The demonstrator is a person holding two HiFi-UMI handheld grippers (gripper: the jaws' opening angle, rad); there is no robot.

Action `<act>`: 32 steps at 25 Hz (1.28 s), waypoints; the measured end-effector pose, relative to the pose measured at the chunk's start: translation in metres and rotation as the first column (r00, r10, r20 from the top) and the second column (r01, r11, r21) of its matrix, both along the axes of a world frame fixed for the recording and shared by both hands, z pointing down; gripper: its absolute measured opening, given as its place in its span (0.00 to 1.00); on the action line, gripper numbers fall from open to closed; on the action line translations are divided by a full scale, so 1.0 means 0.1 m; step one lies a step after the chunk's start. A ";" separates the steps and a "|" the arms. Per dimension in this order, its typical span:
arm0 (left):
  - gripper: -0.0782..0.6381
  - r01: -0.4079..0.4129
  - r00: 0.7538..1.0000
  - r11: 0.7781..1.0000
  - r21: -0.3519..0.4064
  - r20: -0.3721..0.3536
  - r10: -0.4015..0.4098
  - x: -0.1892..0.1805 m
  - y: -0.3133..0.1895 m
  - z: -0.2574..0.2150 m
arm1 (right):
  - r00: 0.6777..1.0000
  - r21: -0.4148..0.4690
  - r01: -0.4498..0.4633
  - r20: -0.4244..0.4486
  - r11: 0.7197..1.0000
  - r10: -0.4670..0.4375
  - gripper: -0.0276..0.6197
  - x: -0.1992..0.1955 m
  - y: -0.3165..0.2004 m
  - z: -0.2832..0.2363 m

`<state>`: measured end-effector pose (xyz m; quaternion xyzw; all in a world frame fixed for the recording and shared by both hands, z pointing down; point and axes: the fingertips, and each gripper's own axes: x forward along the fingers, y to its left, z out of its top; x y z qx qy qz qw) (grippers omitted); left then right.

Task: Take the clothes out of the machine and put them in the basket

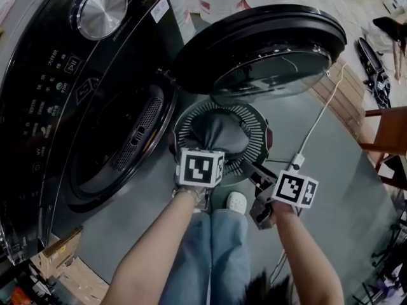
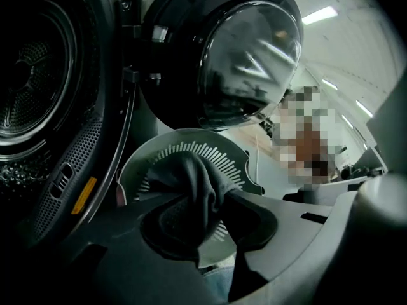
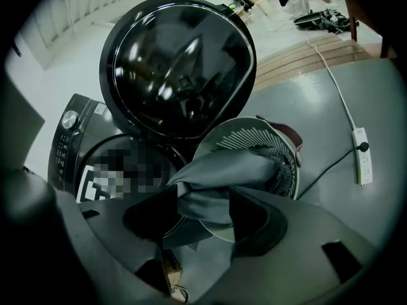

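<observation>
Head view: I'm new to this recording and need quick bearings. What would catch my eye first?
The black washing machine fills the left side, its round door swung wide open at the top. Below the door, a dark grey garment is held over the slotted round basket on the floor. The left gripper and right gripper each pinch it between their fingers.

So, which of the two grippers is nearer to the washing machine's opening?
The left gripper; the right gripper sits farther out, toward the power strip.
</observation>
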<state>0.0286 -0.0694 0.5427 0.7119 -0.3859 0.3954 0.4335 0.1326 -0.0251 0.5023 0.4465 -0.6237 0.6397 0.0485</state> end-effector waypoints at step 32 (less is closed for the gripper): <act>0.53 0.139 0.990 0.990 0.002 -0.028 -0.139 -0.36 0.50 -1.25 | 0.995 0.029 0.099 -0.020 0.995 -0.098 0.42 0.07 0.37 -1.33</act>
